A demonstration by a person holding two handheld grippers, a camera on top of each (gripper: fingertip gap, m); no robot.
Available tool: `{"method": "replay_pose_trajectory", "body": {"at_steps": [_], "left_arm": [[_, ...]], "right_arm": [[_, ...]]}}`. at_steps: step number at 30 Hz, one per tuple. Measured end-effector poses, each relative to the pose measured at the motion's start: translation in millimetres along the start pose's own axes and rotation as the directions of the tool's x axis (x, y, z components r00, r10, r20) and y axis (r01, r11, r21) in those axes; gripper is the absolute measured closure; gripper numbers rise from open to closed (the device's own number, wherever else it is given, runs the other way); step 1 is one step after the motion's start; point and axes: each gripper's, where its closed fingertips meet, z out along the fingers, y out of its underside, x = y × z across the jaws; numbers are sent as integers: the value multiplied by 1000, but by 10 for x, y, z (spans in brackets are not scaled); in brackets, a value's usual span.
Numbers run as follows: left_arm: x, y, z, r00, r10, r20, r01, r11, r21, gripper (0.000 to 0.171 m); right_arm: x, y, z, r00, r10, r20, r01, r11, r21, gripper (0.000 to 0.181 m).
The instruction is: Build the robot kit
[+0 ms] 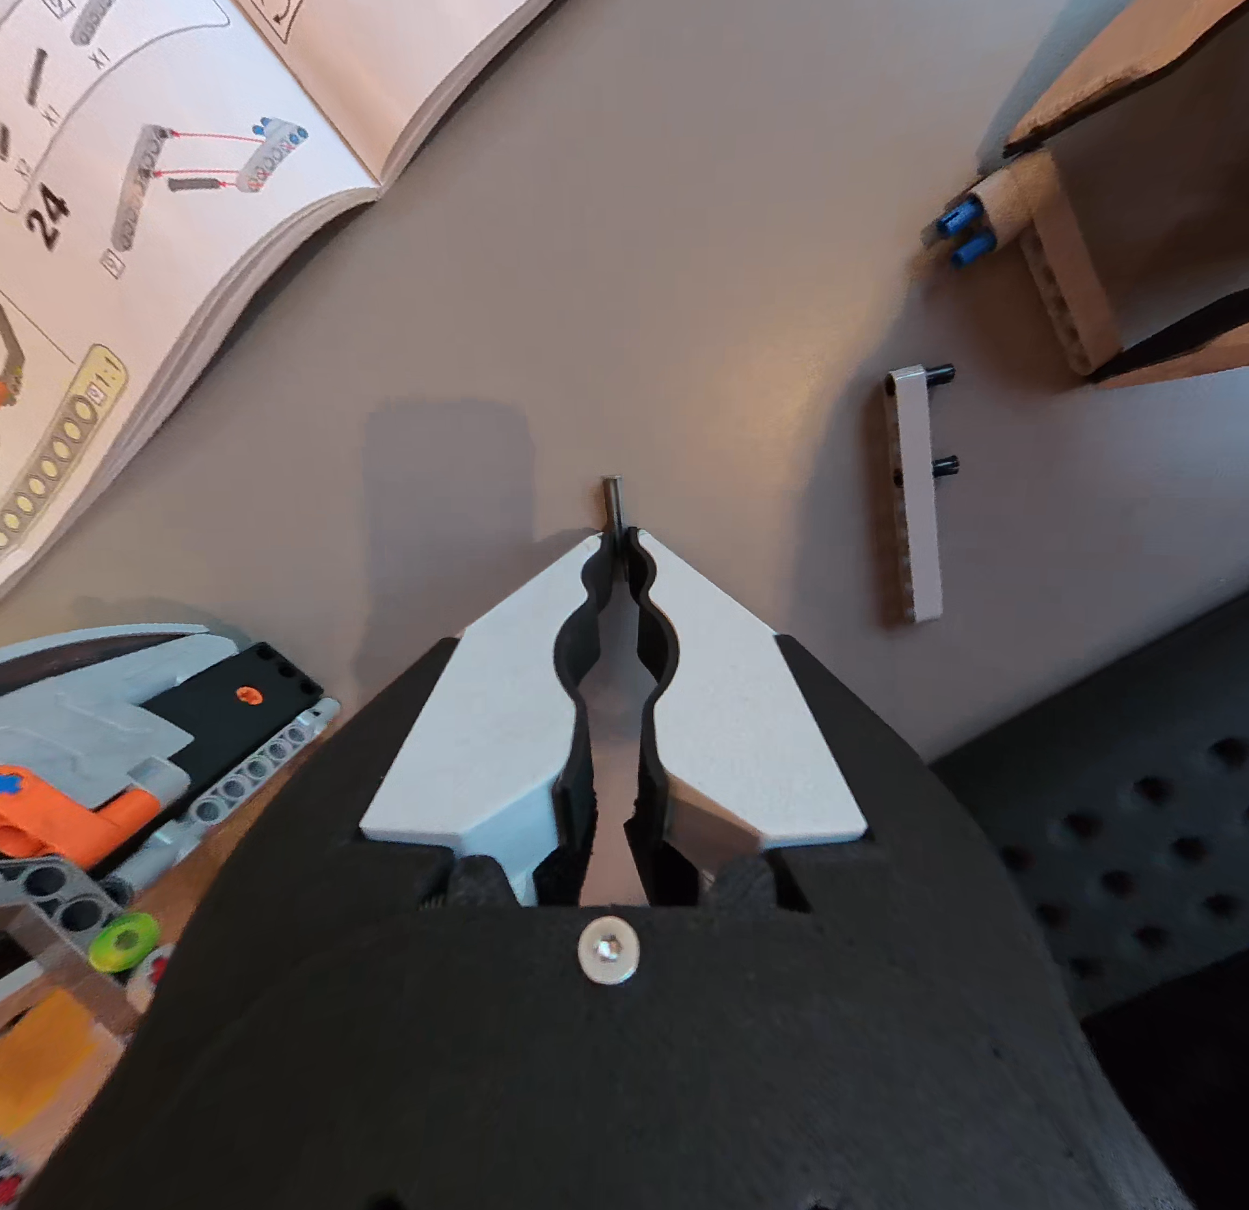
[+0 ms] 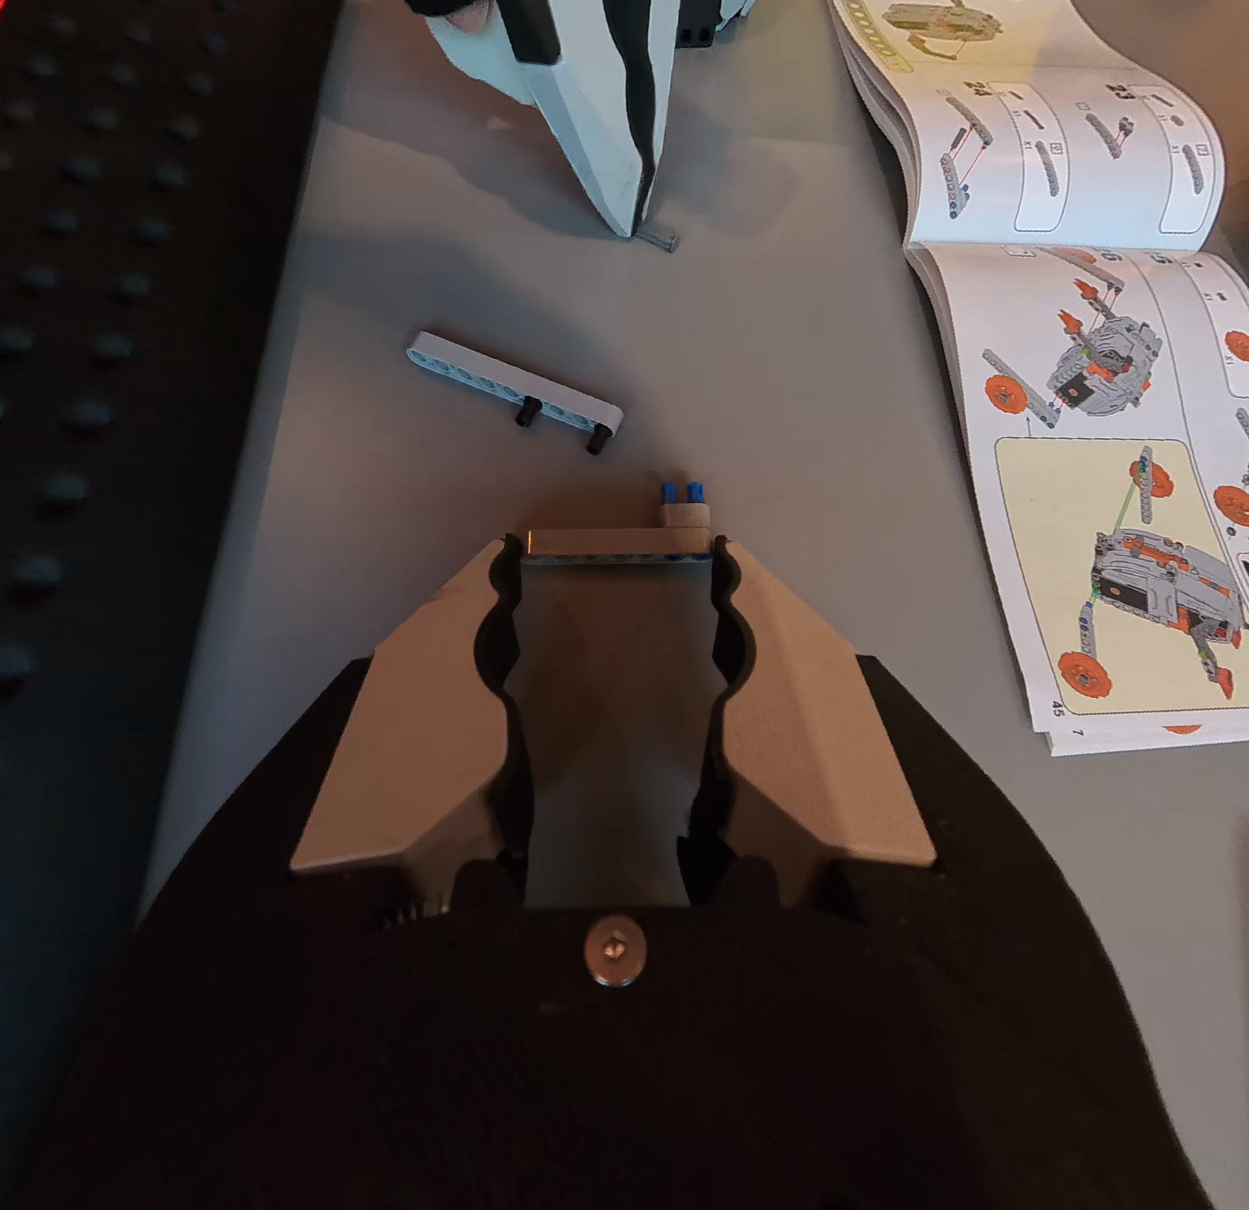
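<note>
So far, the left gripper (image 1: 614, 535) pinches a dark axle (image 1: 612, 502) at mid-table (image 1: 676, 299), while the right gripper (image 2: 616, 547) clamps a grey beam (image 2: 608, 542) (blue pins (image 2: 681, 490) fitted), unjoined.

- The right gripper (image 2: 616, 547) clasps a light grey beam (image 2: 608, 541) by its two ends, one fingertip on each; the beam spans the gap crosswise.
- Two blue pins (image 2: 682, 491) stand out from the beam's right end.
- A second grey beam (image 2: 513, 381) with two black pins (image 2: 561, 426) lies on the grey table (image 2: 777, 366), near, up and to the left.
- Farther up, the left gripper (image 2: 639, 228) points down at the table, tips pinched on a small grey axle (image 2: 661, 238).
- An open instruction booklet (image 2: 1054, 339) lies by the table's right edge.
- A black studded mat (image 2: 121, 299) runs along the left edge.
</note>
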Motion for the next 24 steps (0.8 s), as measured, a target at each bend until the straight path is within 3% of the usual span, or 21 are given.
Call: {"method": "replay_pose_trajectory", "body": {"at_steps": [5,9,12,15,18,21,24], "left_arm": [[215,-22,-50,984,-26,-174,35,998,47,170],[307,-119,-174,984,29,-174,5,982,190,170],[416,-254,-360,980,86,-182,-14,931,365,170],[527,-404,-622,966,82,-246,67,838,542,170],[627,-551,-932,904,57,-425,267,700,662,170],[693,-667,-1232,814,104,-572,438,537,721,170],[720,-746,-1445,728,148,-669,563,427,708,170]], "right_arm": [[5,-11,0,1000,-18,-7,18,1000,5,126],[21,-38,-13,998,-49,-31,49,999,16,126],[35,-125,-54,995,-76,-61,79,996,47,126],[65,-248,-127,985,-118,-123,129,988,86,126],[85,-469,-242,974,-111,-198,147,973,178,126],[90,-751,-409,971,5,-241,79,937,339,127],[75,-1015,-625,965,164,-206,-31,847,531,127]]}}
